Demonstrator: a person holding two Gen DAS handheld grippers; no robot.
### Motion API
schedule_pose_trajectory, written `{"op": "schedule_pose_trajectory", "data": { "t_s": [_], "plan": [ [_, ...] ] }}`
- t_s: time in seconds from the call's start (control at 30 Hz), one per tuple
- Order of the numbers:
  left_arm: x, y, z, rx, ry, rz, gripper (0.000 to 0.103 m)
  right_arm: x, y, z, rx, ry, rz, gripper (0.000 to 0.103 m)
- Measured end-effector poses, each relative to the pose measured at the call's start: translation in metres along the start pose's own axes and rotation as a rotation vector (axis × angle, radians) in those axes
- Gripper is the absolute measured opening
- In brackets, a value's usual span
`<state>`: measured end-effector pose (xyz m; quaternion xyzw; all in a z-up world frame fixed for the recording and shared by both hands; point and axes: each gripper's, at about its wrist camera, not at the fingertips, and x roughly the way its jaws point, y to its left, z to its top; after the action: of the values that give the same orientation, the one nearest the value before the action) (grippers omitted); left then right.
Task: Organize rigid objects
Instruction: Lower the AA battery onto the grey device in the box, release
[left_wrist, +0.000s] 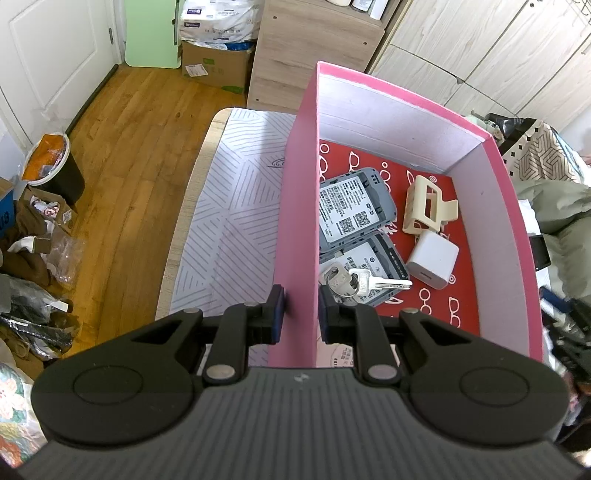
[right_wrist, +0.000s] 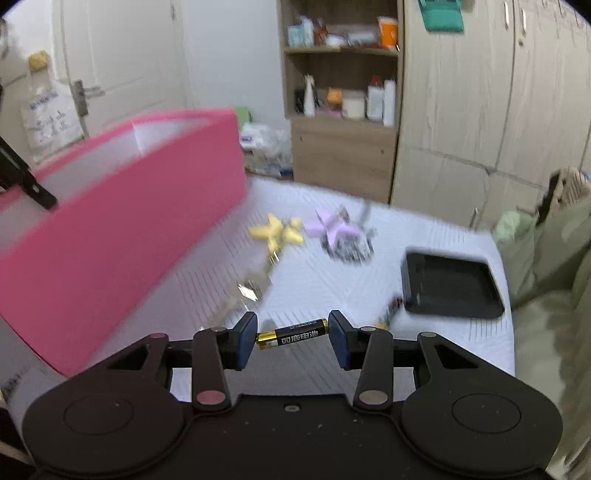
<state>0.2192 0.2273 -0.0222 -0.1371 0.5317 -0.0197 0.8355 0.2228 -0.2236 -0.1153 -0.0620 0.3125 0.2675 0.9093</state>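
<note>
Striped cloth (right_wrist: 314, 280) over the table, wood-look wardrobe doors and a shelf unit (right_wrist: 343, 92) behind, background pretty smeared in the right wrist view. Battery (right_wrist: 291, 334) caught end to end between the pads of the right claw (right_wrist: 292, 328), black and gold, tilted a touch, up off the cloth. Roughly half-wide grip, pads on both battery tips.

Just left of that, pink box (right_wrist: 129, 229) looming large, near wall close to the claw's left finger. Open cloth straight ahead, then a blurry silver bit (right_wrist: 251, 288), yellow clip (right_wrist: 277, 232) and purple clip (right_wrist: 332, 227) side by side further out, black tray (right_wrist: 450, 284) off to the right near the table's edge. Some small thing (right_wrist: 393, 308) beside the tray's near corner, too blurred to call.

Left claw (left_wrist: 301, 310) pinched narrow on the box's side wall, one pad outside, one inside. Inside on the red glasses-print lining (left_wrist: 461, 295): two grey packs (left_wrist: 351, 210) end to end along that wall, keys (left_wrist: 354, 282) lying on the nearer one, cream hair clip (left_wrist: 424, 206) and white charger (left_wrist: 432, 258) touching in the middle. Plenty of bare lining along the right wall and the far end. Outside the box, a clear strip of cloth up to the table's left edge, wooden floor (left_wrist: 122, 147) below.
</note>
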Motion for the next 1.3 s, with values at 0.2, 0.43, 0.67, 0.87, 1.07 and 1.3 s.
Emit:
{"op": "schedule_pose_trajectory", "data": {
  "t_s": [0.2,0.43,0.67,0.87,1.07,1.3],
  "plan": [
    [-0.001,-0.003,-0.002,0.026,-0.011,0.005,0.016,-0.025,0.033,0.052,-0.102,-0.114,0.151,0.048],
    [-0.007,-0.016,-0.002,0.119,-0.006,0.040,0.016,-0.016,0.081,0.100,-0.206,-0.112,0.353,0.048],
    [-0.008,-0.036,-0.005,0.271,0.001,0.126,0.016,0.041,0.128,0.124,-0.388,0.068,0.368,0.048],
    [-0.009,-0.044,-0.007,0.327,0.003,0.167,0.016,0.096,0.150,0.152,-0.422,0.202,0.373,0.048],
    [-0.010,-0.045,-0.009,0.328,0.000,0.169,0.016,0.151,0.149,0.176,-0.263,0.323,0.397,0.048],
    [-0.009,-0.045,-0.008,0.329,0.003,0.166,0.016,0.169,0.133,0.178,-0.065,0.350,0.450,0.056]
  ]
}}
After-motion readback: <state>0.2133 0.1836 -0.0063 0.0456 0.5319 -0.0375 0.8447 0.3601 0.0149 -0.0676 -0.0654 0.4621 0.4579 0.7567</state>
